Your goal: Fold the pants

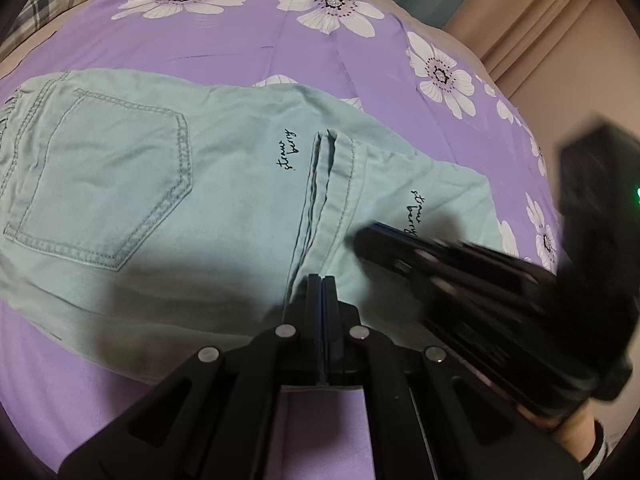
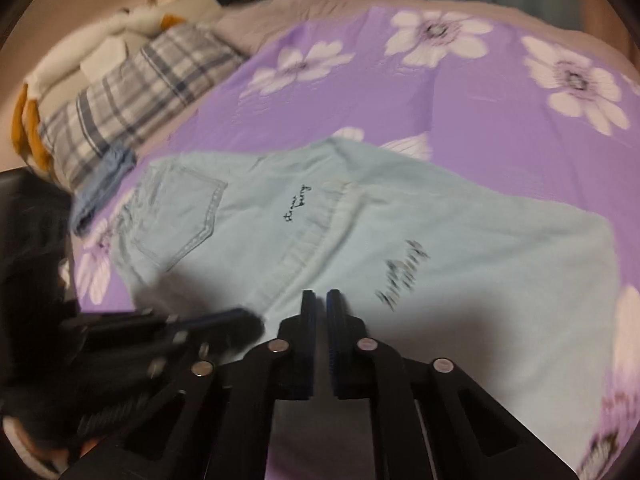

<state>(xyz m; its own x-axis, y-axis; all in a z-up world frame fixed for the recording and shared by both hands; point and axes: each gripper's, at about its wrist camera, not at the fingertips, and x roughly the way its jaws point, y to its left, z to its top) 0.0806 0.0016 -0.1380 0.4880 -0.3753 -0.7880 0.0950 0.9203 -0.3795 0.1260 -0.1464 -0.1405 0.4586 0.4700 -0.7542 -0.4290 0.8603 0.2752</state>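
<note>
Light-blue pants [image 1: 168,184] are laid folded mid-bed on the purple floral sheet [image 1: 280,52]. Left gripper [image 1: 322,280] is seen closed at the hem; right gripper [image 2: 321,294] narrowly parted, nothing held.

Both grippers black plastic, left gripper [image 1: 322,280] and right gripper [image 2: 321,294], blue finger pads, round silver pivot screws. Bare wrist skin [image 1: 580,420] and a striped white cuff show behind the right one.

Home bedroom: floral purple bedsheet [image 1: 240,52], plaid pillow [image 2: 132,96], curtains [image 1: 532,28].
</note>
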